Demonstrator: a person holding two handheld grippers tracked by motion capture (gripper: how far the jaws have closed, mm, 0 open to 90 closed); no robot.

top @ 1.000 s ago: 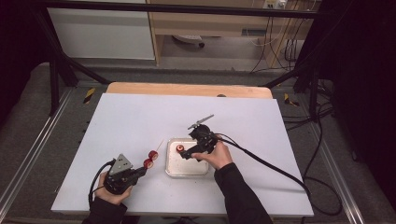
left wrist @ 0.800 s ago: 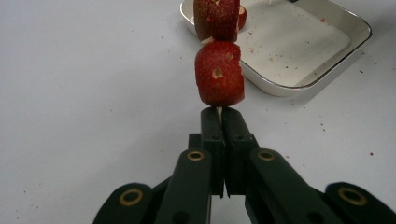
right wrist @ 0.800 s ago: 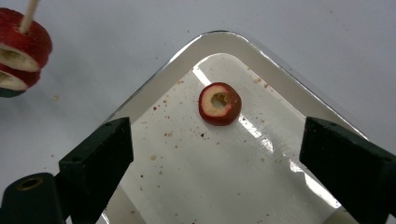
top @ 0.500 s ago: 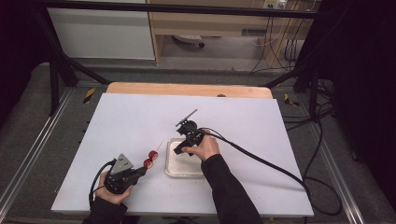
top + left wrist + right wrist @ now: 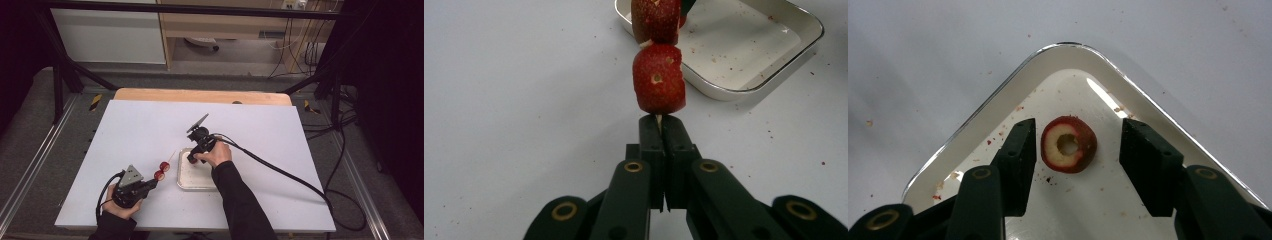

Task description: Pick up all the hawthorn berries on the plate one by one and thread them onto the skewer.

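Table (image 5: 150,125): white, tray (image 5: 186,181) near middle.
Left gripper (image 5: 659,125): jaws clamped on skewer (image 5: 658,119), two fruit pieces (image 5: 659,77) threaded, held just left of tray.
Right gripper (image 5: 1075,145): jaws have just been closing, apart, straddling cored slice (image 5: 1068,144) in tray corner, pads not touching.
Step, judged: picking third piece. Next: finish closing gently, lift, line hole with skewer tip.

Upper fruit piece (image 5: 656,20) edge-cropped (top)

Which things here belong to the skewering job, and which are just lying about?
Belong to the job:
skewer with two fruit pieces
cored fruit slice
white tray
left hand-held gripper
right hand-held gripper

Lying about:
crumbs on the table
cables on the floor
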